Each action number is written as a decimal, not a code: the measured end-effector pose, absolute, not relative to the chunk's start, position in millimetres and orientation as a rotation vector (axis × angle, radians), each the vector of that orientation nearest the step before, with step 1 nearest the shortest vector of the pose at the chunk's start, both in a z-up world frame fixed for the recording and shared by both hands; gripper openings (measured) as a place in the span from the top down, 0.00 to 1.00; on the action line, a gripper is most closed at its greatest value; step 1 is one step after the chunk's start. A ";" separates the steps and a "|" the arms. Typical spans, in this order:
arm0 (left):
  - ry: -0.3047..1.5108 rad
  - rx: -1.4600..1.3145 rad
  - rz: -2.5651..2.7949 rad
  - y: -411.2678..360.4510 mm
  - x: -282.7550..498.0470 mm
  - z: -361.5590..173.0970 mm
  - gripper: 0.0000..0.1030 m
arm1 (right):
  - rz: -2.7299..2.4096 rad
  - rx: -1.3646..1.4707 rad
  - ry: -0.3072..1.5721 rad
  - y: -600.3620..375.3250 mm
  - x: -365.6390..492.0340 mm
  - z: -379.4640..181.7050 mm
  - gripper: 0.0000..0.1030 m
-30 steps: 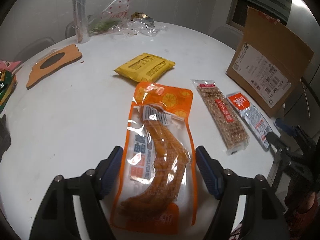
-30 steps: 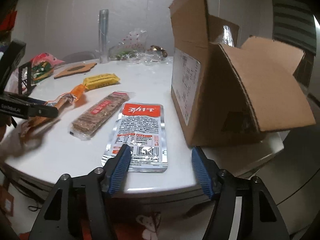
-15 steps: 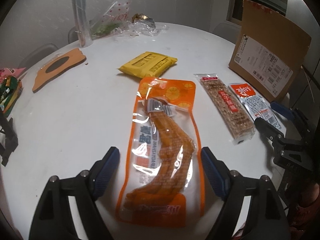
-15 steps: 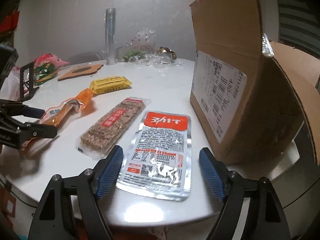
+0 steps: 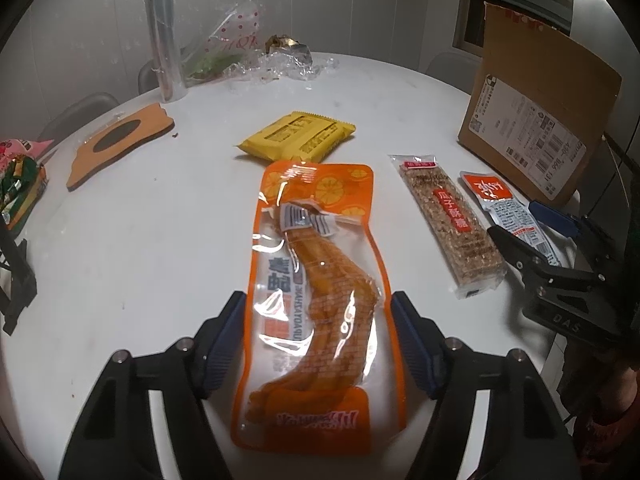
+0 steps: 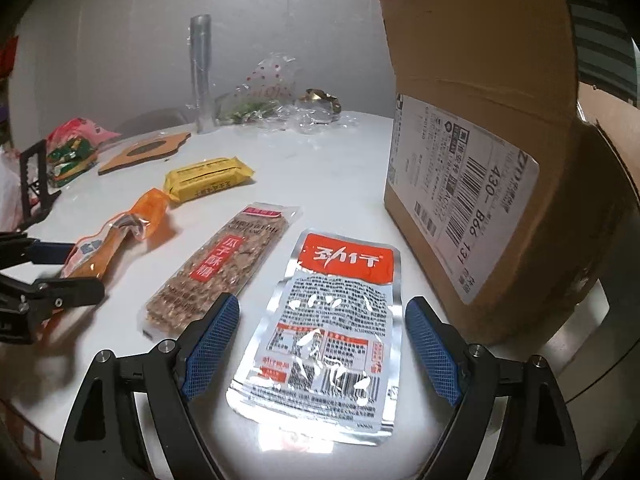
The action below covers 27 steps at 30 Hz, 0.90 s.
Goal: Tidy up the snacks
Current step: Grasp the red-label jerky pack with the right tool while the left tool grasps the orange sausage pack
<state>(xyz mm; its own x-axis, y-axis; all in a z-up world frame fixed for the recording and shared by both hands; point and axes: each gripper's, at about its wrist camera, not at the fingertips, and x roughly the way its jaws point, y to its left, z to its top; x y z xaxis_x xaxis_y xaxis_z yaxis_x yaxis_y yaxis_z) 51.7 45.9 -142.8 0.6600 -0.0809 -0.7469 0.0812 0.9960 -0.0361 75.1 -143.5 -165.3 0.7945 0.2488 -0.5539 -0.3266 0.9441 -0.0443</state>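
The left gripper (image 5: 318, 330) points down at a slant over the near edge of the white counter (image 5: 160, 216). Its blue pads (image 5: 224, 332) sit on either side of an orange snack pouch (image 5: 316, 280) that lies flat lengthwise between them; the jaws are closing, and the pads are just beside the pouch edges, with no clear press on it. Beyond the pouch lies a yellow packet (image 5: 298, 140), and to its right a long seed bar (image 5: 450, 220).

The right gripper (image 6: 322, 344) also tilts downward, at a shallower angle, over the counter's near edge. Its jaws are opening, spread wide with a silver packet (image 6: 332, 328) with a red top lying flat between them, clear of both pads. Just left of that packet is the seed bar (image 6: 224, 264), then the orange pouch (image 6: 116, 240) with the left gripper (image 6: 60, 272) around it. A cardboard box (image 6: 500, 140) stands close on the right, flaps up.
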 end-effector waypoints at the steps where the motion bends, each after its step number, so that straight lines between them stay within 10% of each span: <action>1: 0.841 -0.003 -0.094 46.6 51.5 -142.8 0.34 | 0.304 -0.138 0.573 -142.8 75.9 -165.3 0.22; 3: 0.837 -0.008 -0.097 47.2 49.9 -142.5 0.34 | 0.290 -0.136 0.566 -142.0 76.6 -165.1 0.35; 27: 0.844 -0.044 -0.113 55.7 49.9 -139.7 0.35 | 0.390 -0.178 0.576 -152.5 67.0 -162.6 0.35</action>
<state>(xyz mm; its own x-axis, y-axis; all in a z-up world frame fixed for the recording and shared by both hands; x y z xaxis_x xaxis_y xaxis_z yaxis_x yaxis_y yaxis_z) 49.9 55.7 -139.7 0.6590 -0.1171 -0.7430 0.0819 0.9931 -0.0839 67.0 -152.5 -162.6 0.7680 0.3083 -0.5613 -0.4068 0.9118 -0.0558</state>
